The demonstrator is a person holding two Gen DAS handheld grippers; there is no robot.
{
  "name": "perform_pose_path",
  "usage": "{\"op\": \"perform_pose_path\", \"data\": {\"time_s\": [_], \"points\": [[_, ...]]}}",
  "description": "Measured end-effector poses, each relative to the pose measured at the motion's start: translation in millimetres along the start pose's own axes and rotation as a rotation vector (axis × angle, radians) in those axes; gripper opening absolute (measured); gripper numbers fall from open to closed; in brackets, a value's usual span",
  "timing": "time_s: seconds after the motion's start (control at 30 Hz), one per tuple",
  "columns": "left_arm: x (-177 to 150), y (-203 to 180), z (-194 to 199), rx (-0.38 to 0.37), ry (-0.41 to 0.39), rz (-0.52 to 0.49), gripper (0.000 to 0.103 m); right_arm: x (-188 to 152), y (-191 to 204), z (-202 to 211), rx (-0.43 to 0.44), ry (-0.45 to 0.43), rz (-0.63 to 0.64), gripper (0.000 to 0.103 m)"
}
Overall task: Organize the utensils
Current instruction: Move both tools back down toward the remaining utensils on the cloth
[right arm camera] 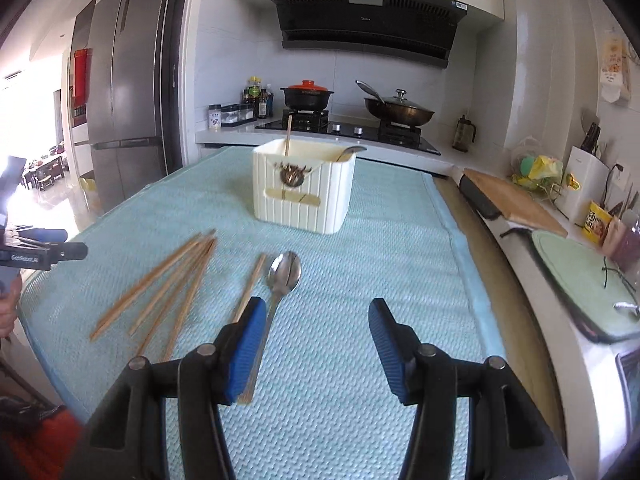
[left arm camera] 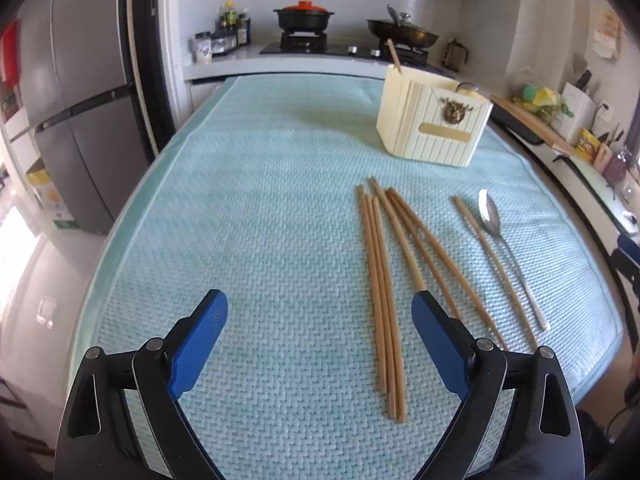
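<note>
While both grippers hang above the surface (left arm camera: 280,208), which a light blue woven mat covers, neither one holds anything. The left gripper (left arm camera: 320,316) has its jaws wide apart, with only bare mat and the near ends of some chopsticks between them. The right gripper (right arm camera: 318,324) has its jaws parted too, and nothing is pressed between the blue pads; the spoon's handle passes just beside the left pad. A bundle of wooden chopsticks (left arm camera: 384,300) lies flat on the mat, with the long axes running from the near edge toward the stove. In the left wrist view three of them lie close and nearly parallel, and three more beside them are fanned out a little. One single chopstick (left arm camera: 494,264) lies apart to the right, just beside a metal spoon (left arm camera: 500,240). The spoon lies along the same direction, its bowl toward the far side and its handle toward the near edge. Farther back on the mat stands a cream ribbed utensil holder (right arm camera: 304,196), upright, with one chopstick (right arm camera: 288,136) and a spoon handle (right arm camera: 350,152) rising from it.
</note>
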State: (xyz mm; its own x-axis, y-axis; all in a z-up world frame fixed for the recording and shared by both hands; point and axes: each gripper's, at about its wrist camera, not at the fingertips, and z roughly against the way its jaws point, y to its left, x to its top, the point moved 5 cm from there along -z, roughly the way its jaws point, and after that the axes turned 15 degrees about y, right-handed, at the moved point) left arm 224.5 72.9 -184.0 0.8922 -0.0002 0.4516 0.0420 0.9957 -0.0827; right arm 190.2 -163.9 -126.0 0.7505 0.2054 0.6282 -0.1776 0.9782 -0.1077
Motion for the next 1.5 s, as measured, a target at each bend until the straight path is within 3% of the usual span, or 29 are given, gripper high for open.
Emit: {"op": "perform_pose_path", "data": {"time_s": [0.27, 0.5, 0.73, 1.0, 1.3, 1.5], "points": [[3, -6, -41, -0.021, 0.059, -0.04, 0.094, -39, 18, -20, 0.047, 0.069, 0.001, 0.055], [3, -10, -67, 0.035, 0.115, -0.095, 0.094, -41, 21, -26, 0.078, 0.079, -0.02, 0.055], [7, -1, -73, 0.002, 0.124, -0.061, 0.094, -43, 17, -29, 0.099, 0.096, -0.056, 0.055], [13, 1, -77, 0.019, 0.133, -0.055, 0.094, -44, 16, -32, 0.103, 0.113, -0.068, 0.055], [24, -7, -86, 0.042, 0.145, -0.095, 0.095, -45, 17, -36, 0.108, 0.135, -0.069, 0.055], [42, -8, -96, 0.042, 0.166, -0.108, 0.099, -43, 7, -53, 0.102, 0.2, -0.1, 0.055]]}}
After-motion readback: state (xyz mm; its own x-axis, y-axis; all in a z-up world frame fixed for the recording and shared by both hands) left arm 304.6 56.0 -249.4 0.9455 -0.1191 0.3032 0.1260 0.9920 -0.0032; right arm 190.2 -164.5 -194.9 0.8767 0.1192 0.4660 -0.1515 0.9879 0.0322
